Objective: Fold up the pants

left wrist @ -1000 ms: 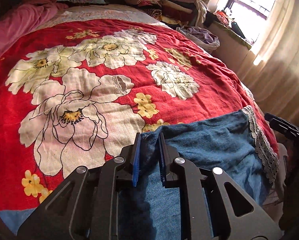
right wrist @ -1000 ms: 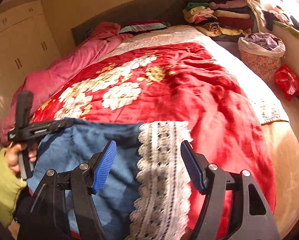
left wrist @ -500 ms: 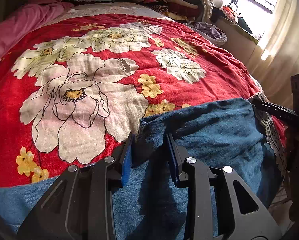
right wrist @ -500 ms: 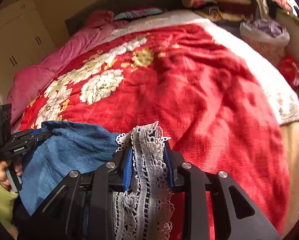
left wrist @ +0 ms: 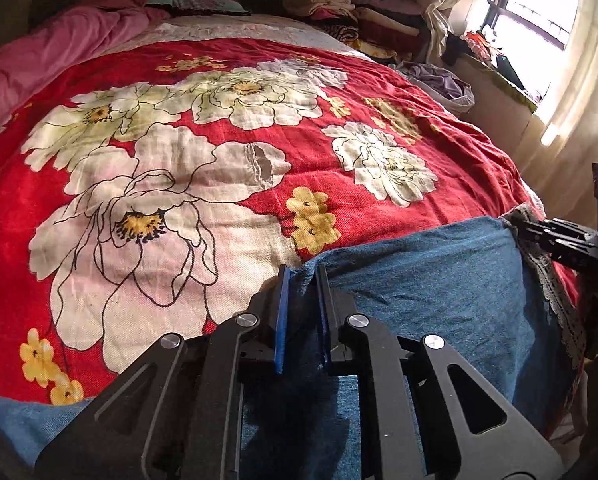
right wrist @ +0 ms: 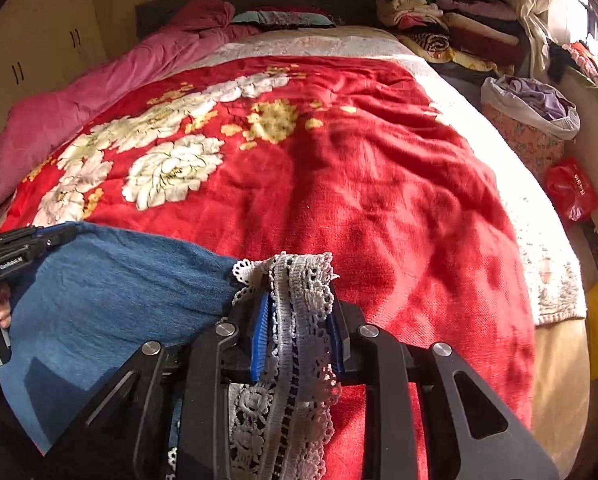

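The pants (left wrist: 439,292) lie at the near edge of the bed (left wrist: 219,168), left gripper (left wrist: 302,280) and right gripper (right wrist: 299,300) each clamped on a corner, presumably to carry the fold over.

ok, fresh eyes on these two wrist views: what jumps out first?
The red bedspread with big white flowers fills both views. At its near edge lie the blue denim pants: the left gripper is clamped on a denim corner, the right gripper on the white lace trim. In the far right corner, a pile of folded clothes sits by the sunlit window.
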Tool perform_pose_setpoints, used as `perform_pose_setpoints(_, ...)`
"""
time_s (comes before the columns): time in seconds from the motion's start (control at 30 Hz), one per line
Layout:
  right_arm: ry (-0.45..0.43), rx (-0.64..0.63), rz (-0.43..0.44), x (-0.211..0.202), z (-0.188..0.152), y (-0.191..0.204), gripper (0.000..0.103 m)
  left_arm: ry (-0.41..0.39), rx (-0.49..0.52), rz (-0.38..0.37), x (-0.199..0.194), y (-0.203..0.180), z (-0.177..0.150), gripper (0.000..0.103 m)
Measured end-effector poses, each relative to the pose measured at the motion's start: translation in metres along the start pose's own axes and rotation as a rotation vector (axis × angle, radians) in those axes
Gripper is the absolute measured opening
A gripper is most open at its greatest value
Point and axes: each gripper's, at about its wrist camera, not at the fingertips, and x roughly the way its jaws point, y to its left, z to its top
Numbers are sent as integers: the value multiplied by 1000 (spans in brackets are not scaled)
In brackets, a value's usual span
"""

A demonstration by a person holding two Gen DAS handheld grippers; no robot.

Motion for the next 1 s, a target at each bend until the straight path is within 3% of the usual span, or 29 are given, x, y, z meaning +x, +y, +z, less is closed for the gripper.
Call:
perform_pose_setpoints(0.1, -48, 19, -74, -7, -3, -3, 55, -27, -15, -5, -8, 5, -1, 18)
perform_pose_setpoints(0.23, -155, 34, -141, -50, -16, -6, 60, -81, -42, 26, -39, 13, -10, 19)
perform_pose_setpoints(0.37, -181, 162, -54, -95, -50, -20, 61, -120, -54, 34, -78, 20, -25, 23)
perform_pose_setpoints(0.47, -153, 231, 37, -116, -82, -20, 61, -129, -41, 38, -103, 18, -42, 30)
perform_pose_setpoints(0.57, -104, 281, 104, -122, -108, -15, 61, -112, -29, 36, -118, 16, -64, 35)
perform_pose_setpoints(0.67, -74, 316, 137, -120, -122, -8, 61, -73, -3, 82, -124, 16, -83, 42)
perform_pose_setpoints(0.77, -52, 335, 150, -115, -129, -4, 61, -62, -28, 132, -131, 21, -95, 59)
perform_pose_setpoints(0.87, -18, 339, 150, -105, -134, 0, 60, -62, -39, 156, -136, 24, -101, 60)
perform_pose_setpoints(0.9, -13, 326, 137, -103, -136, 2, 57, -60, -42, 164, -135, 24, -102, 60)
perform_pose_setpoints(0.97, -18, 299, 133, -104, -136, 8, 32, -41, -34, 187, -131, 23, -104, 63)
perform_pose_setpoints(1.0, -19, 284, 122, -107, -136, 12, 30, -31, -30, 199, -129, 22, -106, 64)
